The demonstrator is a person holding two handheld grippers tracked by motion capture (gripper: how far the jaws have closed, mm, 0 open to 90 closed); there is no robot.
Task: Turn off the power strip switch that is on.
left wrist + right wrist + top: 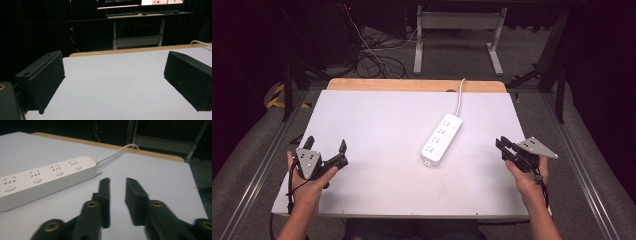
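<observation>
A white plastic four-socket power strip (441, 139) lies mid-worktop (377, 130), cord trailing to the far edge, well apart from both, while the left gripper (326, 145) waits spread wide and the right gripper (502, 145) sits nearly pressed together, empty, apparently poised before reaching.

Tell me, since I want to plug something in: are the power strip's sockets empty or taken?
Empty. The power strip lies flat on the table with nothing plugged into any socket; just its own white cord leaves its far end.

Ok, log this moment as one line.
left tongs: open, empty | right tongs: closed to a narrow gap, empty | power strip: flat on table, untouched
</observation>
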